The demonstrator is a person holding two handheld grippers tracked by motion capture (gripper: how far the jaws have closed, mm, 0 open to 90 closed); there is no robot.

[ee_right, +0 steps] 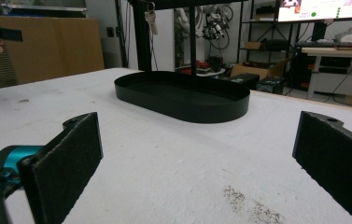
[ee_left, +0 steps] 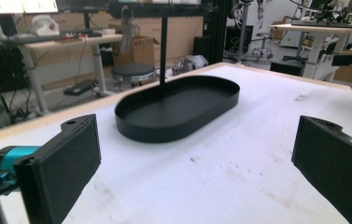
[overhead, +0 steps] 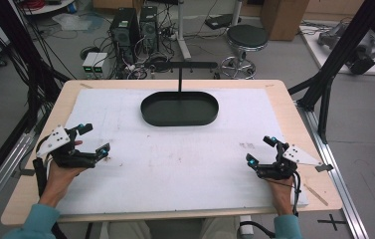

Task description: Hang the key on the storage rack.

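Observation:
A black oval tray (overhead: 160,117) with a thin upright post (overhead: 179,79) and a crossbar sits at the far middle of the white mat; nothing lies in it. My left gripper (overhead: 94,138) rests at the mat's left side, open, jaws wide apart with nothing between them. My right gripper (overhead: 260,150) rests at the right side, also open and holding nothing. The tray (ee_left: 211,98) lies ahead between the left gripper's (ee_left: 192,168) jaws. In the right gripper view the tray (ee_right: 220,109) stands beyond the right gripper's (ee_right: 197,168) jaws.
The white mat (overhead: 185,164) covers most of a wooden table (overhead: 294,109). Faint dirt marks (overhead: 247,146) spot the mat near the right gripper. Beyond the table stand computer towers (overhead: 125,30), a round stool (overhead: 246,37) and black frame posts (overhead: 334,64).

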